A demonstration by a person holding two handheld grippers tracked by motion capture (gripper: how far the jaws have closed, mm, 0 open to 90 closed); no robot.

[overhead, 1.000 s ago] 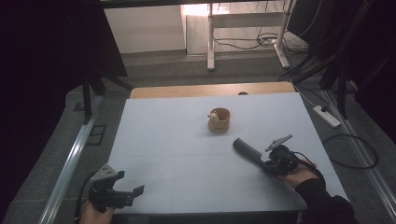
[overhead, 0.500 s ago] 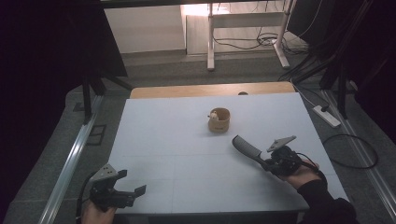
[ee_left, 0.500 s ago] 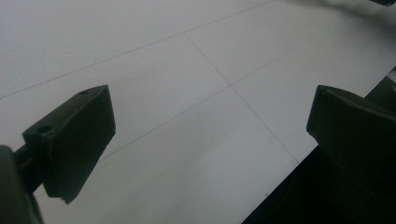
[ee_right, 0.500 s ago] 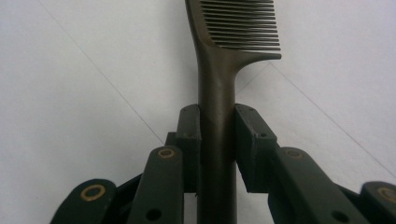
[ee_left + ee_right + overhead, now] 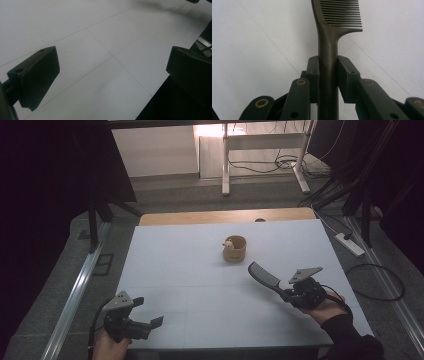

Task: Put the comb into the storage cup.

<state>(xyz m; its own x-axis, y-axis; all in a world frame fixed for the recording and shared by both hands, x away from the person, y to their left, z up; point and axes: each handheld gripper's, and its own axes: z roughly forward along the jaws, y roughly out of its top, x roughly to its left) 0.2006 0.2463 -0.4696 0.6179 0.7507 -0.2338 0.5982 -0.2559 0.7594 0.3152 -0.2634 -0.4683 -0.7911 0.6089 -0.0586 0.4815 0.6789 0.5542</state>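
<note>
A dark comb (image 5: 264, 275) (image 5: 329, 37) is held by its handle in my right gripper (image 5: 292, 295) (image 5: 328, 67), which is shut on it; the toothed end points up and left, lifted over the white table (image 5: 190, 270). A small tan wooden cup (image 5: 234, 248) with a little pale figure on its rim stands mid-table, beyond the comb's tip and apart from it. My left gripper (image 5: 145, 317) (image 5: 112, 72) hovers at the table's near left corner, its jaws wide open with nothing between them.
The white tabletop ends close to my left gripper at the front edge (image 5: 155, 95). A wooden strip (image 5: 227, 216) runs along the far edge. A power strip (image 5: 350, 244) and cables lie on the floor at the right.
The right gripper has drifted slightly with the comb still gripped. The left gripper shifted a little toward the right along the front edge.
</note>
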